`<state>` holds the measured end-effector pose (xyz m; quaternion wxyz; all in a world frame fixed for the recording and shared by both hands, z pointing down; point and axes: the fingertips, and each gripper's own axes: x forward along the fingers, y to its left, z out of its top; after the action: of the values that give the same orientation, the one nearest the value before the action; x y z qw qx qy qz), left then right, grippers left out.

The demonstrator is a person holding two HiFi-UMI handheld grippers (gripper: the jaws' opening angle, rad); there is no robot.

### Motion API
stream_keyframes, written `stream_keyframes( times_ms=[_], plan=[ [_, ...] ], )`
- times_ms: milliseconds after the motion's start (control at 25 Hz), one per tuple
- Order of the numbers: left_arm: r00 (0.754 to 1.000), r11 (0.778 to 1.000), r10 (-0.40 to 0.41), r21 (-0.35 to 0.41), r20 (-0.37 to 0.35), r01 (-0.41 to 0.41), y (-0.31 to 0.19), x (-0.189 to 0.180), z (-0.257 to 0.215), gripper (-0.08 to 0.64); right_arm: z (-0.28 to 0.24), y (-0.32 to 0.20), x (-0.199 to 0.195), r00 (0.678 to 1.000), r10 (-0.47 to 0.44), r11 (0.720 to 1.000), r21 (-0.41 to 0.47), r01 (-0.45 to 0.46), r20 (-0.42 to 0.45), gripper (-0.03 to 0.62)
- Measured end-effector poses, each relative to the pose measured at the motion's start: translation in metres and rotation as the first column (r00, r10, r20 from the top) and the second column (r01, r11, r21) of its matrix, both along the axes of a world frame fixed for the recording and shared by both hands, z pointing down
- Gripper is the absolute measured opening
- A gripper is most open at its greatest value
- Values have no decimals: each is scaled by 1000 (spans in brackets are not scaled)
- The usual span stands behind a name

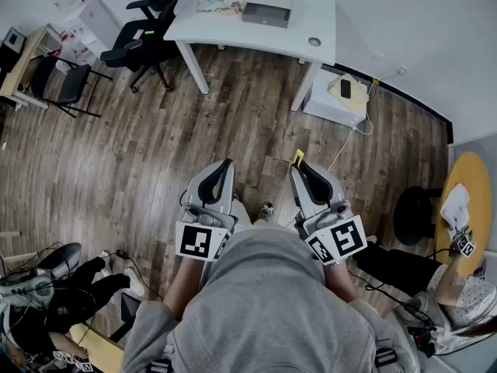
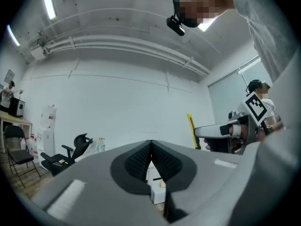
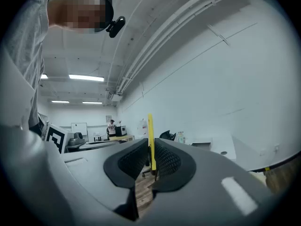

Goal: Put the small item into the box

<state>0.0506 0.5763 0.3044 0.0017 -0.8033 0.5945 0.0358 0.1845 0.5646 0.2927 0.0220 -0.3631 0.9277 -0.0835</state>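
Grey sweatshirt shoulders (image 1: 264,301) fill the bottom of the head view and cover both forearms. The hands are hidden behind the marker cubes, left (image 1: 203,241) and right (image 1: 338,239).

Left gripper (image 1: 227,164): pointed forward over the wood floor (image 1: 116,154). In the left gripper view the left gripper (image 2: 150,143) has its black ribbed pads (image 2: 136,161) meeting at the tip, fully closed, with nothing clamped. Only a narrow slit shows lower down, with pale furniture behind it that is too small to identify.

Right gripper (image 1: 300,166): held level beside the left one, apart from it. The right gripper view shows the right gripper (image 3: 150,147) closed onto a thin yellow strip (image 3: 150,126). The strip stands upright between the pads and pokes out above the tips. Its lower end is buried between the pads, so its full length cannot be read. The same strip shows as a short yellow tab (image 1: 298,158) in the head view and as a slanted bar (image 2: 191,128) in the left gripper view.

Grey box (image 1: 268,12): sits on the white table (image 1: 256,39) at the far side of the room, well apart from both grippers. The table's far edge is cut off by the frame. The box interior cannot be made out
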Motion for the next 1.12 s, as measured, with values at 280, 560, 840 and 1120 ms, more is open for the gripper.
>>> stream_keyframes(
  times_ms=[280, 560, 840, 1120],
  plan=[
    [1000, 1000, 9, 0, 2, -9, 5, 3, 8, 3, 6, 5, 1, 1000, 5, 1000, 2, -5, -8, 60],
    [999, 1000, 28, -2, 17, -27, 4, 12, 8, 3, 9, 7, 8, 1000, 12, 1000, -2, -12, -9, 60],
    [998, 999, 53, -5, 33, -53, -4, 22, 7, 3, 9, 2, 16, 1000, 25, 1000, 3, -25, 0, 60],
    [997, 998, 66, -16, 34, -66, -13, 35, 7, 3, 16, -9, 31, 998, 58, 998, -38, -58, 23, 61]
  ],
)
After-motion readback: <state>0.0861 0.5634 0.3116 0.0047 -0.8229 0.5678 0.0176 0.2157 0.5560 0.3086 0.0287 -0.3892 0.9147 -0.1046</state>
